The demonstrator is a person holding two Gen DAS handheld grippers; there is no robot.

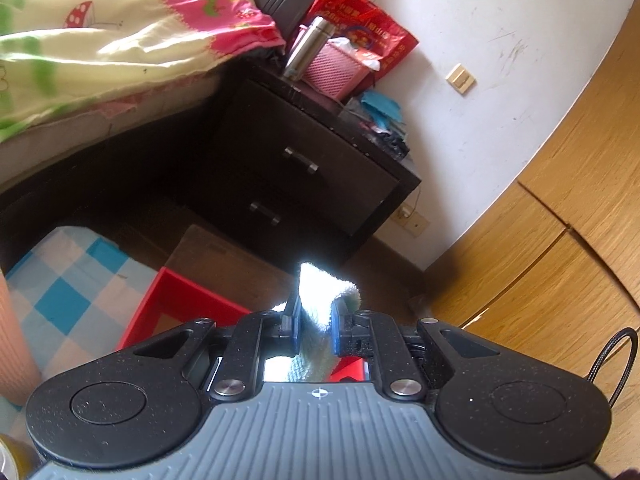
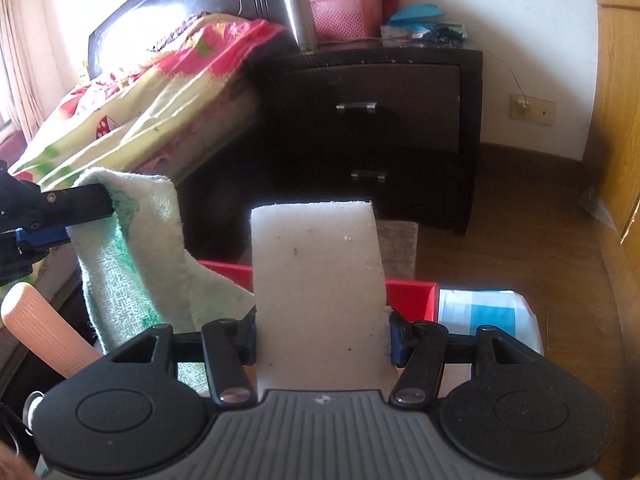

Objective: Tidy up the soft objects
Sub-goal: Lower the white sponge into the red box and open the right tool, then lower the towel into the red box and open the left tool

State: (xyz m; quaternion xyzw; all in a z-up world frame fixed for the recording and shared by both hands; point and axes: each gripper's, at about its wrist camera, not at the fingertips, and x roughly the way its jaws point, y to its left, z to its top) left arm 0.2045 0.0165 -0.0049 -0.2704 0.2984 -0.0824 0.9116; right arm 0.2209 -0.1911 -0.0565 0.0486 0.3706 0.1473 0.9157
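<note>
Towel (image 1: 320,312) pinched in left tongs (image 1: 316,320); white foam block (image 2: 320,280) clamped upright between right tongs (image 2: 322,338).

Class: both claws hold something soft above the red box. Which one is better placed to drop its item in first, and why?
Probably the right claw: its white sponge is directly over the red box. The left claw's towel hangs toward the box's edge.

Basket (image 2: 346,14) on nightstand (image 2: 376,92) beside bed (image 2: 132,108)
</note>
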